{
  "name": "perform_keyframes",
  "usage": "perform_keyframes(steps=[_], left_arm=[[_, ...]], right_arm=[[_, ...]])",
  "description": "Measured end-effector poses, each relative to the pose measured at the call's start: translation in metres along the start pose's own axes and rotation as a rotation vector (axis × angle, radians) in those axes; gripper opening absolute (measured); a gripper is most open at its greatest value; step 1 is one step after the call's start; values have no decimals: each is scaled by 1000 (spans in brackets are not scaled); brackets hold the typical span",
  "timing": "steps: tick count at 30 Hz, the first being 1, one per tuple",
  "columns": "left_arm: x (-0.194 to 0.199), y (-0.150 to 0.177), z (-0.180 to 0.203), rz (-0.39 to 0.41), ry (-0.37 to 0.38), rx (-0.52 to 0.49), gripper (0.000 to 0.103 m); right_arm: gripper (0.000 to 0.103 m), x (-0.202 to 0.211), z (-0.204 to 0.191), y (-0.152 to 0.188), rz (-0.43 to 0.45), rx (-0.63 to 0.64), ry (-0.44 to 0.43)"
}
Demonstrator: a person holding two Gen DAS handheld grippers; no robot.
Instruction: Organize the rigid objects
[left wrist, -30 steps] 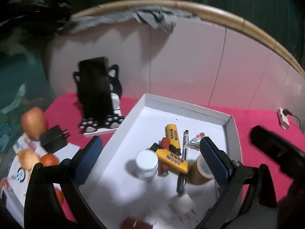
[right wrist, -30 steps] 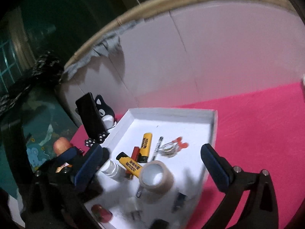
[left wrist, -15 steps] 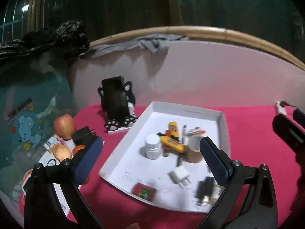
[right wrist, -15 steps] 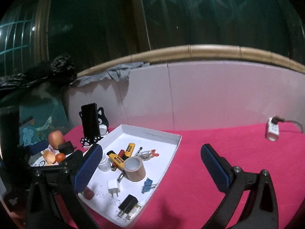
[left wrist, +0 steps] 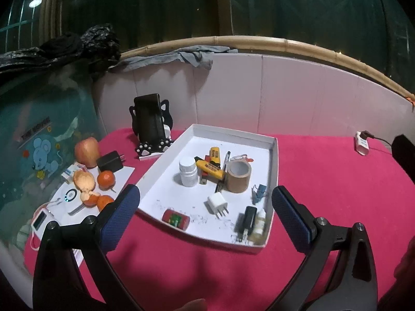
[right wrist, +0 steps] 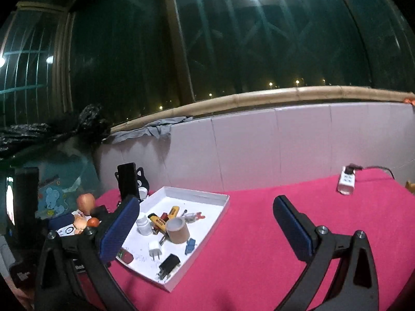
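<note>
A white tray (left wrist: pixel 274 155) (right wrist: pixel 220 213) sits on the red cloth. It holds a brown tape roll (left wrist: pixel 238 177) (right wrist: pixel 177 230), a white bottle (left wrist: pixel 188 171), yellow lighters (left wrist: pixel 209 168), a pen, a white charger (left wrist: pixel 218 203) (right wrist: pixel 155 249), a black charger (left wrist: pixel 247 219) (right wrist: pixel 169 263), a blue clip (left wrist: pixel 259 191) and a red item (left wrist: pixel 175 219). My left gripper (left wrist: pixel 205 215) is open and empty, held back above the tray's near edge. My right gripper (right wrist: pixel 205 225) is open and empty, to the right of the tray.
A phone on a cat stand (left wrist: pixel 150 127) stands left of the tray. An apple (left wrist: pixel 87 151), oranges (left wrist: pixel 105 180), a black adapter (left wrist: pixel 110 161) and small devices lie at the left. A white power strip (right wrist: pixel 346 182) lies at the far right. A tiled wall runs behind.
Both grippers have pulled back and up from the tray, so more of the table shows. Both stay open and empty.
</note>
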State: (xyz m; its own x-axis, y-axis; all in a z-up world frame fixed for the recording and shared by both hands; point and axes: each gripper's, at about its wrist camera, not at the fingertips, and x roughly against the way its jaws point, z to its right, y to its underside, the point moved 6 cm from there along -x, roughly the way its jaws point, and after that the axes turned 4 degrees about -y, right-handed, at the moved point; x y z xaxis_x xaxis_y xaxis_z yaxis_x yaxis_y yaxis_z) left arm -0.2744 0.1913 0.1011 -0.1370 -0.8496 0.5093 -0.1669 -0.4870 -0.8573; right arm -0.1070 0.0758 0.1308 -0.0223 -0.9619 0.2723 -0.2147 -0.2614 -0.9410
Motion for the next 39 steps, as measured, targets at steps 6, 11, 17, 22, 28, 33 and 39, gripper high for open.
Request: perform_keyframes(steps=[6,11,17,22,28,33,39], left_arm=[[23,9,3,13,12,5,103],[35,13,4,8,18,-10,102],[46,15,1,2,33,-3,103],[62,12,-3,38,10,4,102],[77,12,-5,53,17,14,102],[89,15,-2,63,17,-6,102],[102,17,-3,84,10,-12,102]], right_arm=[[103,28,4,2,24,-5,-21],[103,47,4,1,30,-4,-10],[103,70,2,-1,66,11,4],[103,90,-2,-3,79,10,-3],[103,112,-3,-4,119,33,8],[103,117,-1,-2,118,29,3],[103,128,-2,2,128,28,12]])
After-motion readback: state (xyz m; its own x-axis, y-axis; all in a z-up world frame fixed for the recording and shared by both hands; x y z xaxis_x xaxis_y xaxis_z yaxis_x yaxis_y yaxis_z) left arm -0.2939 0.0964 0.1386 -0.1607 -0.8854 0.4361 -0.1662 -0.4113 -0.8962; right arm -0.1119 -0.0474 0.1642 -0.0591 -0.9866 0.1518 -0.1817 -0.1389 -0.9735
